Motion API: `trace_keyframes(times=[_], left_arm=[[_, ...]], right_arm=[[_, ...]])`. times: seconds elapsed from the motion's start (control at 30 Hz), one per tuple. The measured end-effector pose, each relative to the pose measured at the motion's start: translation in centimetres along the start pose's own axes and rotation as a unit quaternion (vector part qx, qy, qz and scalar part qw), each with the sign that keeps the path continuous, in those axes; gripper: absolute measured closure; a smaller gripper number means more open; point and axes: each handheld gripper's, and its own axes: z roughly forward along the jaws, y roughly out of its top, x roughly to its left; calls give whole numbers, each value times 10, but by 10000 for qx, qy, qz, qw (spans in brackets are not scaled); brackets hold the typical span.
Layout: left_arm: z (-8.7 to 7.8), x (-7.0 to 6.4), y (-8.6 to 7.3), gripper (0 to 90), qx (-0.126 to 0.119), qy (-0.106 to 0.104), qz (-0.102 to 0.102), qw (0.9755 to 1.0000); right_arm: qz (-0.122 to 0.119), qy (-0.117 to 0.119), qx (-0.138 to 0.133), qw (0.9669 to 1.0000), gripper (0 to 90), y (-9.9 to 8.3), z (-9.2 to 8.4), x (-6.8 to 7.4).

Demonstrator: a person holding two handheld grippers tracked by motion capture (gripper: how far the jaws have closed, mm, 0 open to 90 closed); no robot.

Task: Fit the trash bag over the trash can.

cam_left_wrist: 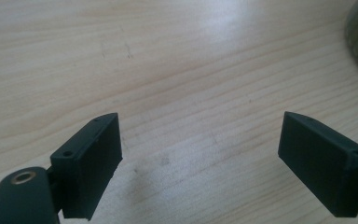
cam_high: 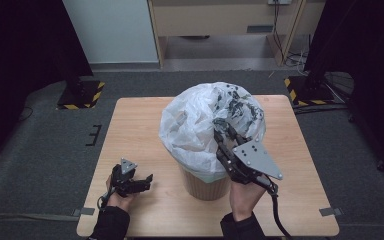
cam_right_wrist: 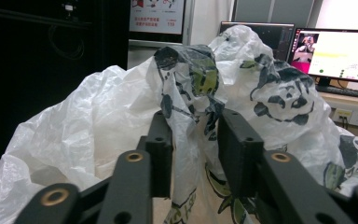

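White crinkly plastic bag [cam_high: 200, 125] with dark leaf print bulges over the tan bin [cam_high: 205, 184] mid-table [cam_high: 130, 125]. Right hand-held gripper [cam_right_wrist: 192, 154] straddles a fold, seemingly loose; left hand-held gripper [cam_left_wrist: 200, 163] gapes wide, near-left.

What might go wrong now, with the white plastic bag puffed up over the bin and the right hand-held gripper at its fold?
1. The right hand-held gripper has a fold of the thin white plastic bag with dark leaf print between its jaws, apparently loosely; the fold may slip out.
2. A hard pull could tear the film.
3. The left hand-held gripper rests open on the light wooden table, away from the tan round bin, so the bin may tip.
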Motion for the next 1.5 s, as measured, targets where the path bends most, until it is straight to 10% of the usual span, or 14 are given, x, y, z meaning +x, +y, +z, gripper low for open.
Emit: trace_keyframes(times=[0.3, 1.03, 1.5], left_arm=[[-20, -1, 11, 134, -662, 0, -195, 9976], [-88, -5, 79, 147, -2281, -25, -358, 9730], [-125, -34, 132, 141, -2884, -370, -84, 9568]], right_arm=[[182, 135, -495, 9985, 163, 8, -20, -12], [351, -493, -613, 9963, 137, 29, -25, -105], [234, -781, -120, 9966, 143, 8, -6, -136]])
